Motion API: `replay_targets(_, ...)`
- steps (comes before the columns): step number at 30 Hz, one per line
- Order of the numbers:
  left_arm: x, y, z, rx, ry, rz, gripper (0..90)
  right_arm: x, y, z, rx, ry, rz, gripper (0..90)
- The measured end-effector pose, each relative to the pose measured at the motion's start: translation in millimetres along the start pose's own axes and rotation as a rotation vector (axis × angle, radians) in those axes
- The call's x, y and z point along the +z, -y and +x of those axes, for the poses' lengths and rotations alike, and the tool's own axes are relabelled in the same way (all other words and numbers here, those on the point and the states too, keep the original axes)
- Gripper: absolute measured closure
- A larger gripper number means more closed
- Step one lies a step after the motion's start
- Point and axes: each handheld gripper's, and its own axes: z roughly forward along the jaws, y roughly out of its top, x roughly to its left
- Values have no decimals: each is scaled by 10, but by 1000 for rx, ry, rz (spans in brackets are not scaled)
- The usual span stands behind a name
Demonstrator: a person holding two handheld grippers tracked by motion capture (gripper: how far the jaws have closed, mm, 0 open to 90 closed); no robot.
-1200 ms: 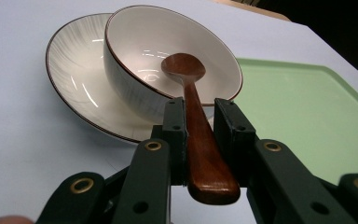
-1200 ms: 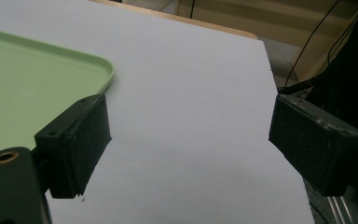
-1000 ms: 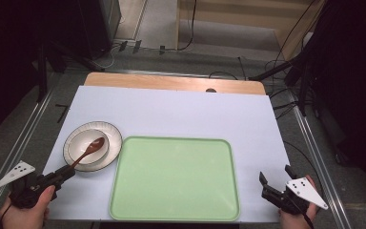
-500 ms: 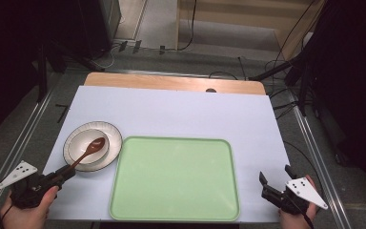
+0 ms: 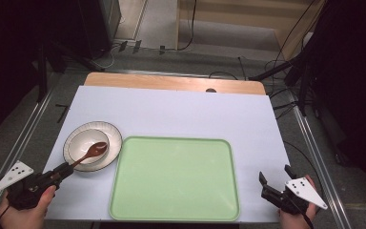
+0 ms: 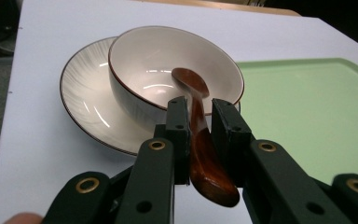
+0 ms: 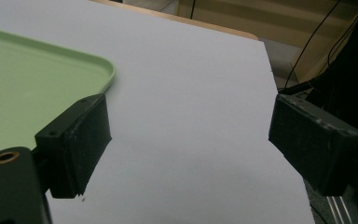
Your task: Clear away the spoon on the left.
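In the high view, the left gripper [image 5: 63, 171] sits at the near-left corner of the white table [image 5: 181, 114], its jaws on the handle of a brown wooden spoon [image 5: 91, 150] whose head lies in the white bowl [image 5: 88, 143] on a ribbed plate [image 5: 112, 136]. Against the frames from a second and half a second ago, the left hand has crept slightly toward the near edge, yet the spoon lies as before, so I judge the grasp just made and the lift not begun. The right gripper [image 5: 276, 183] waits by the near-right corner of the green tray [image 5: 171, 191], unmoved.

In the left gripper view, the two jaws stand narrowly apart and clamp the spoon's handle [image 6: 205, 154] from both sides; the handle's end juts out behind them.

In the right gripper view, the jaws gape wide over bare table [image 7: 191, 93], holding nothing, the tray's corner [image 7: 74, 65] at left.
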Motion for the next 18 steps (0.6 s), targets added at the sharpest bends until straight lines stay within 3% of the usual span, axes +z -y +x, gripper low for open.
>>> replay_targets(12, 60, 47, 100, -84, 20, 10, 775, 15, 3, 14, -6, 1, 7, 134)
replay_targets(15, 57, 31, 117, -97, 52, 8, 676, 15, 3, 18, -8, 3, 8, 134)
replay_targets(18, 20, -16, 119, -104, 83, -27, 561, 17, 5, 17, -5, 4, 8, 134)
